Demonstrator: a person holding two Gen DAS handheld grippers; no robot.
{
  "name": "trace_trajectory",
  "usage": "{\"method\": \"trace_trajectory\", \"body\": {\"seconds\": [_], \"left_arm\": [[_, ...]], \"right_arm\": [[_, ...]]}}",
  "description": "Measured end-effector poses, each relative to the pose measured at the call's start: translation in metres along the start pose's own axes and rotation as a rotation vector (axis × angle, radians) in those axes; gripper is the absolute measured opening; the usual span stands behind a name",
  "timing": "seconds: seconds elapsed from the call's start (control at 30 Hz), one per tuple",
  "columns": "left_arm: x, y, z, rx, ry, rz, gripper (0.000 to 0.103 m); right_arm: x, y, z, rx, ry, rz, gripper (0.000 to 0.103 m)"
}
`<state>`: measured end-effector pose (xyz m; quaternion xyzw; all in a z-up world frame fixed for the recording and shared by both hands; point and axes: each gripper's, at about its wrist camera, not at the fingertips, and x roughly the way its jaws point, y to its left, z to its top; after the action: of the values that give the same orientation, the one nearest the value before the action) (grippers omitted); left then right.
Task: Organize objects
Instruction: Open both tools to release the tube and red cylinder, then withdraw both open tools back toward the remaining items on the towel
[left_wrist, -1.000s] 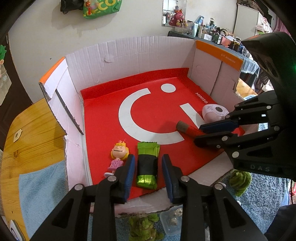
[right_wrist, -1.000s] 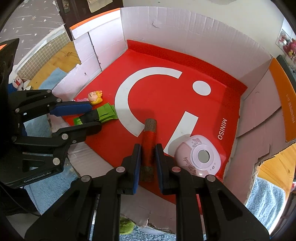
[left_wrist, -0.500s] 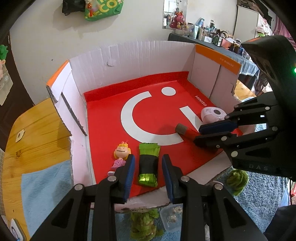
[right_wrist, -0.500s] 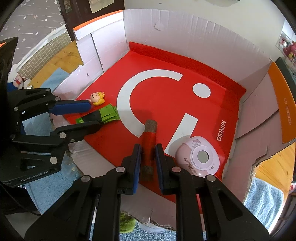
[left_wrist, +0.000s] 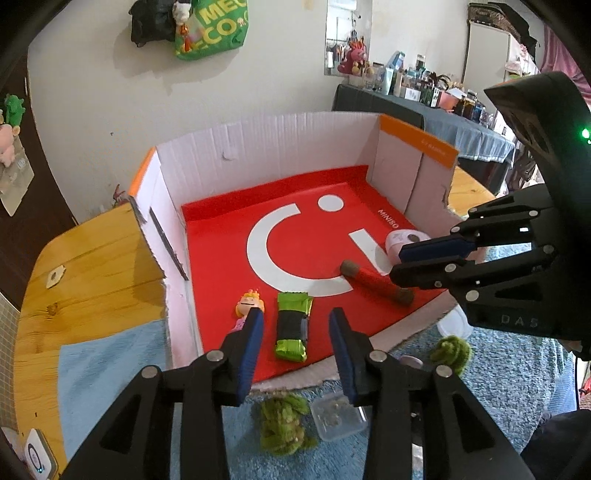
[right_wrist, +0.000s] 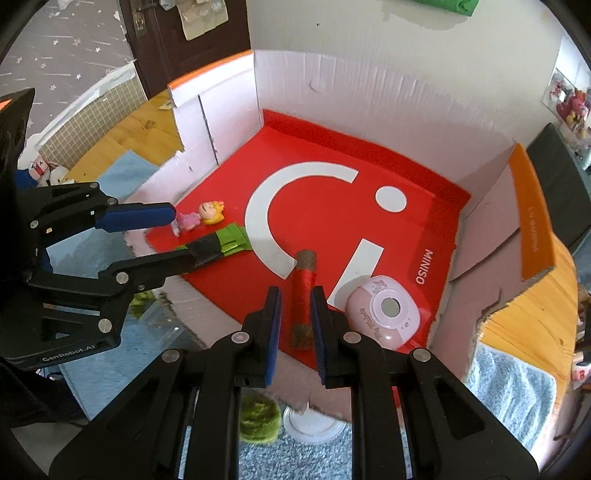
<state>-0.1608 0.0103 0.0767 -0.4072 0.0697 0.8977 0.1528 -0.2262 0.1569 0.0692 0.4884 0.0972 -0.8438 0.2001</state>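
Observation:
A cardboard box (left_wrist: 280, 147) with a red floor lies open. On the floor lie a green packet (left_wrist: 291, 325), a small blonde doll (left_wrist: 248, 304), a red stick with brown ends (left_wrist: 376, 281) and a pink round device (left_wrist: 402, 240). My left gripper (left_wrist: 295, 328) is open, its jaws either side of the green packet and raised off it. My right gripper (right_wrist: 295, 306) is open around the red stick (right_wrist: 303, 291), its pads a little apart from it. The pink device (right_wrist: 384, 312) lies just right of the right gripper. The doll (right_wrist: 207, 214) and packet (right_wrist: 229, 240) lie by the left gripper (right_wrist: 177, 236).
The box stands on a wooden table (left_wrist: 85, 266) with a light blue cloth (left_wrist: 103, 373). Green fuzzy clumps (left_wrist: 282, 424) and a small clear container (left_wrist: 338, 417) lie on blue carpet in front of the box. A white lid (right_wrist: 314, 424) lies below the box edge.
Both grippers have drawn back and up from the box. The right gripper has opened off the red stick, which now lies on the floor. The left gripper has opened wider.

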Motion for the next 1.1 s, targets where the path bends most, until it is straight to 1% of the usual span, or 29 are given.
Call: {"method": "trace_trajectory", "body": {"seconds": [0.13,0.23,0.43,0.47,0.53,0.57,0.6,0.7,0.77,0.83,0.87,0.9,1.1], "left_arm": [[-0.017,-0.002,-0.004,-0.008,-0.028,0.002,0.040],[-0.029,-0.005,-0.007,-0.012,-0.054,0.007,0.045],[-0.053,-0.011,-0.019,-0.032,-0.094,0.005,0.045],[-0.057,-0.012,-0.023,-0.036,-0.099,0.005,0.046],[-0.061,-0.014,-0.027,-0.040,-0.106,0.004,0.046],[-0.064,-0.016,-0.031,-0.042,-0.109,0.006,0.046],[-0.066,-0.017,-0.033,-0.043,-0.113,0.008,0.046],[-0.071,-0.021,-0.041,-0.052,-0.122,0.008,0.048],[-0.075,-0.023,-0.047,-0.062,-0.129,0.008,0.053],[-0.080,-0.025,-0.053,-0.071,-0.141,0.013,0.055],[-0.081,-0.025,-0.056,-0.075,-0.144,0.017,0.055],[-0.084,-0.026,-0.059,-0.080,-0.148,0.019,0.055],[-0.092,-0.029,-0.075,-0.111,-0.165,0.019,0.063]], "right_arm": [[-0.012,0.003,-0.005,0.007,-0.025,-0.009,0.016],[-0.022,0.005,-0.009,0.014,-0.043,-0.014,0.016],[-0.037,0.012,-0.024,0.021,-0.086,-0.043,0.017],[-0.039,0.012,-0.028,0.022,-0.093,-0.048,0.023],[-0.045,0.013,-0.034,0.032,-0.114,-0.048,0.044],[-0.048,0.015,-0.038,0.034,-0.133,-0.053,0.064],[-0.052,0.017,-0.041,0.031,-0.144,-0.060,0.069],[-0.061,0.022,-0.050,0.029,-0.171,-0.080,0.069],[-0.067,0.027,-0.056,0.028,-0.190,-0.096,0.069],[-0.072,0.031,-0.062,0.026,-0.206,-0.108,0.072],[-0.074,0.033,-0.065,0.024,-0.215,-0.112,0.077],[-0.076,0.035,-0.068,0.022,-0.224,-0.117,0.079],[-0.090,0.046,-0.087,0.044,-0.283,-0.128,0.082]]}}
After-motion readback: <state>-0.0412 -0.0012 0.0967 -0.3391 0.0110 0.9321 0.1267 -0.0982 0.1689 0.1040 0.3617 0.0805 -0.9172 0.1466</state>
